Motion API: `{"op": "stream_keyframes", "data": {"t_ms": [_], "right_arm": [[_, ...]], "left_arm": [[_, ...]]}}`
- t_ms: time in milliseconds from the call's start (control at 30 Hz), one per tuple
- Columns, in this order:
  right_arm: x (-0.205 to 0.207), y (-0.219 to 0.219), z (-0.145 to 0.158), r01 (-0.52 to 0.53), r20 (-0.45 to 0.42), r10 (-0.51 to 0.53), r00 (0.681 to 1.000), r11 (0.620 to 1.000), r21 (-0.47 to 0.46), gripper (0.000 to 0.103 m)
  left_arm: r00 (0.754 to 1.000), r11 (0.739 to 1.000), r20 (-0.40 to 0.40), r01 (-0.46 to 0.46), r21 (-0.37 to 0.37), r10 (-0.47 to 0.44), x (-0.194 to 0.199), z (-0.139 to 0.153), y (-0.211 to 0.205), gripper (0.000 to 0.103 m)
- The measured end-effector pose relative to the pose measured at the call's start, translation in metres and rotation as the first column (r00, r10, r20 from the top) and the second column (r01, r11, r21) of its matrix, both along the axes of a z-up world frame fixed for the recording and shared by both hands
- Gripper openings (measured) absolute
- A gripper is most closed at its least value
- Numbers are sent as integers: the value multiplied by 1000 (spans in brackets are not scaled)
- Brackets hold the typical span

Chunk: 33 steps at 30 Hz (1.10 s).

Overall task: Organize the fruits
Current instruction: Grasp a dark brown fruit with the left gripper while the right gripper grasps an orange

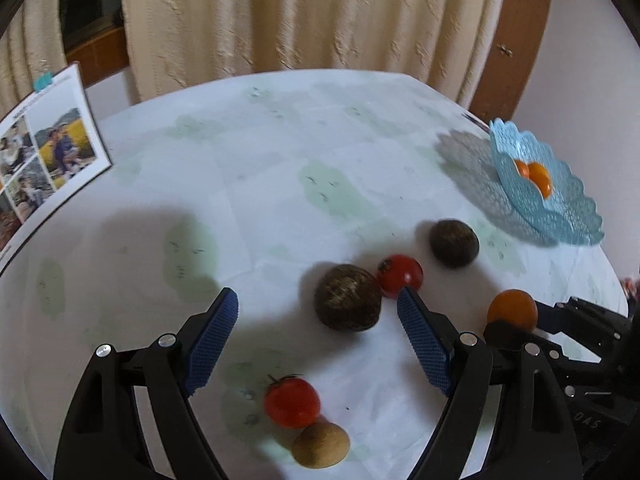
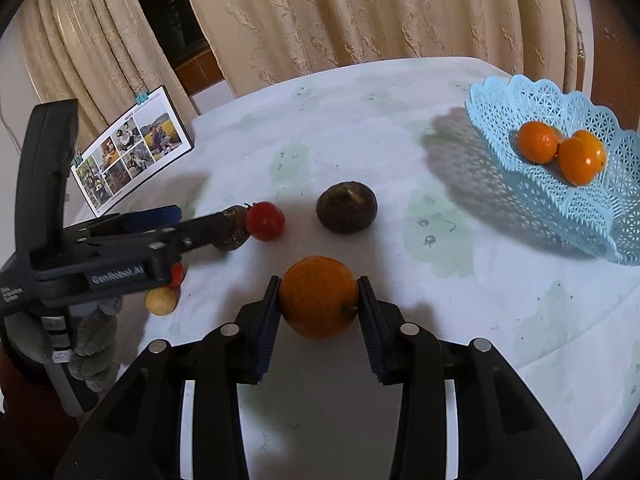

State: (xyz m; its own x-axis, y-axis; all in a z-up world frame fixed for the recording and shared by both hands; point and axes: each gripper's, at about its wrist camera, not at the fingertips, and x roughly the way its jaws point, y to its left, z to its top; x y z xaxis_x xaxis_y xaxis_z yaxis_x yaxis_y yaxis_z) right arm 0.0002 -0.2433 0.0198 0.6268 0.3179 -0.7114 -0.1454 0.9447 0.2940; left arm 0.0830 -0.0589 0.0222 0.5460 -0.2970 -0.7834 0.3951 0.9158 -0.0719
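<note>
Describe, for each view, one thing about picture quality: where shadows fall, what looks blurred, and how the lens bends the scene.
Left wrist view: the blue basket casts a lacy shadow to its left; the tomato near the bottom is soft; the table edge curves. Right wrist view: the orange in the right claw is sharp; the curtain bows; dark corners frame it.

I am viewing both wrist cameras looking steeply down, close over the table; both are sharing the blue basket and curtain.
</note>
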Motion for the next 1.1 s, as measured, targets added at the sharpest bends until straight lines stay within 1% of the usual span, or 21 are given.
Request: {"op": "stream_keyframes", "data": {"t_ms": [100, 133, 167, 267, 300, 367, 433, 600, 767, 1000, 1100], "right_arm": [[0, 2, 0, -5, 3, 5, 1000, 1000, 2, 39], [-1, 1, 0, -6, 4, 6, 1000, 1000, 6, 39], [-1, 1, 0, -6, 4, 6, 1000, 1000, 7, 39], [0, 1, -1, -5, 1, 5, 1000, 1000, 13, 39], [0, 0, -1, -5, 1, 4, 1000, 1000, 15, 39], [0, 1, -1, -3, 2, 3, 1000, 1000, 16, 39], [0, 1, 0, 0, 3, 0, 1000, 1000, 17, 39], [-2, -1, 1, 13, 13, -13, 1000, 1000, 27, 39], [-6, -7, 7, 30, 28, -31, 999, 999, 43, 39], [-15, -23, 26, 69, 81, -74, 994, 995, 66, 39], [-19, -33, 35, 94, 106, -101, 989, 993, 73, 39]], "left_arm": [[1000, 1000, -13, 3, 7, -3, 3, -6, -1, 80], [1000, 1000, -15, 5, 8, -5, 4, -7, -2, 77], [1000, 1000, -18, 8, 8, -8, 5, -8, -3, 70], [999, 1000, -37, 26, 1, -26, 8, -12, -7, 59], [999, 1000, -33, 30, 2, -30, 9, -13, -9, 59], [999, 999, -29, 42, -4, -42, 9, -13, -11, 46], [998, 999, -35, 50, -23, -50, 10, -12, -11, 40], [999, 999, -32, 33, -30, -34, 10, -8, -7, 40], [1000, 999, 6, 2, -51, -2, 9, 10, 5, 40], [997, 996, 57, -56, -69, 60, 7, 33, 23, 40], [995, 995, 72, -63, -73, 69, 5, 40, 25, 40]]}}
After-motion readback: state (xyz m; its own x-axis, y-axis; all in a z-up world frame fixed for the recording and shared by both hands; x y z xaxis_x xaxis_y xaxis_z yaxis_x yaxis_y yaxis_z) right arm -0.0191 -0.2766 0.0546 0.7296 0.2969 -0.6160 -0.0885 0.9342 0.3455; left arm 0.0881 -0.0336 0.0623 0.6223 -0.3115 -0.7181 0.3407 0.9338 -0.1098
